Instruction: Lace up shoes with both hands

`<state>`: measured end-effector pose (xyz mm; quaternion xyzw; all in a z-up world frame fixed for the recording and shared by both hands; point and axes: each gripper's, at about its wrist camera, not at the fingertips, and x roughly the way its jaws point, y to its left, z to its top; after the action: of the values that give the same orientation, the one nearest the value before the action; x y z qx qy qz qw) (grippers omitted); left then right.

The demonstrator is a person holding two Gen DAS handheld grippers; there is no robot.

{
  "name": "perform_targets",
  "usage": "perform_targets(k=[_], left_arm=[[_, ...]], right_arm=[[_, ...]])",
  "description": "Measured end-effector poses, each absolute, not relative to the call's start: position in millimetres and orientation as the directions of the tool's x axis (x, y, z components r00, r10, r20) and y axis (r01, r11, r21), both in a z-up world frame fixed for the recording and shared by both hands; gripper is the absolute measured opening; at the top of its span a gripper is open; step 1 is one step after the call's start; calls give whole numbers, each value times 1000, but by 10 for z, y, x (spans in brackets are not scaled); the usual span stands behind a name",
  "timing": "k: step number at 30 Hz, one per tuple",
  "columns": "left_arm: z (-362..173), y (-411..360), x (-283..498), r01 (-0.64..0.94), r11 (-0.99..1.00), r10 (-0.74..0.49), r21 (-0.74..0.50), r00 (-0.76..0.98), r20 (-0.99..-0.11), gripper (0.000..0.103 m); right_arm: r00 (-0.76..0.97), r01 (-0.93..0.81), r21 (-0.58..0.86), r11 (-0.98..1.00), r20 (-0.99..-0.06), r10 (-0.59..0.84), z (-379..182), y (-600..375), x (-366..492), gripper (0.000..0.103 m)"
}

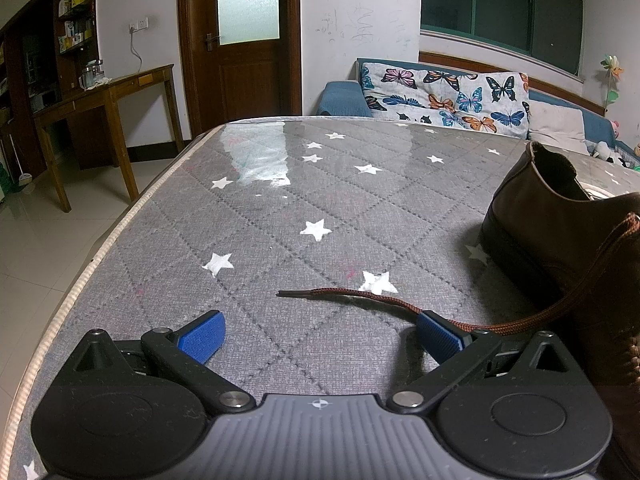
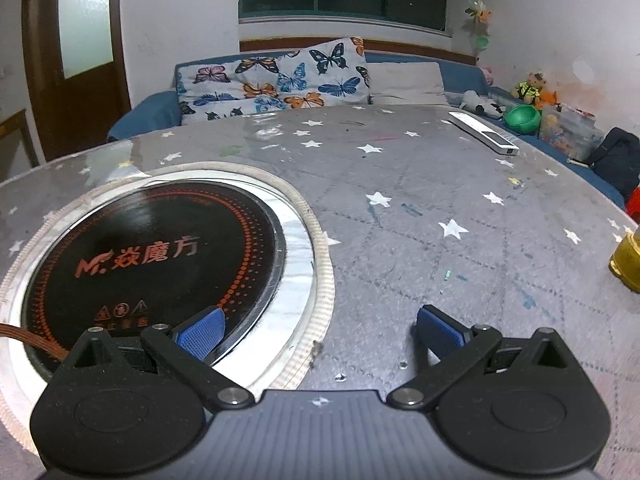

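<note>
A brown leather shoe (image 1: pixel 560 236) stands at the right edge of the left wrist view on the grey star-patterned table (image 1: pixel 280 208). Its brown lace (image 1: pixel 360 294) trails left across the table and passes over the right fingertip (image 1: pixel 438 334) of my left gripper (image 1: pixel 320 332), which is open with nothing between its pads. In the right wrist view my right gripper (image 2: pixel 320 330) is also open and holds nothing. A brown lace end (image 2: pixel 28 338) shows at that view's left edge, beside the left finger.
A round black induction hob (image 2: pixel 160 256) is set into the table under the right gripper's left finger. A white remote (image 2: pixel 482 134) and a yellow jar (image 2: pixel 630 260) sit at the right. A sofa with a butterfly cushion (image 1: pixel 440 96) lies behind; the table's left edge (image 1: pixel 100 248) drops to tiled floor.
</note>
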<state>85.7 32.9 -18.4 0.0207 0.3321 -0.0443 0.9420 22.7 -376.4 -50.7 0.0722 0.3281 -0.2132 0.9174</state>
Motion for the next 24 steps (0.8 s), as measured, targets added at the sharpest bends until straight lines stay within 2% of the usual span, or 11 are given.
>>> perform_targets(k=[24], left_arm=[[-185, 329, 857, 97, 995, -70, 9, 776, -627, 103]], right_arm=[[681, 444, -35, 895, -637, -362, -518, -3718, 266, 103]])
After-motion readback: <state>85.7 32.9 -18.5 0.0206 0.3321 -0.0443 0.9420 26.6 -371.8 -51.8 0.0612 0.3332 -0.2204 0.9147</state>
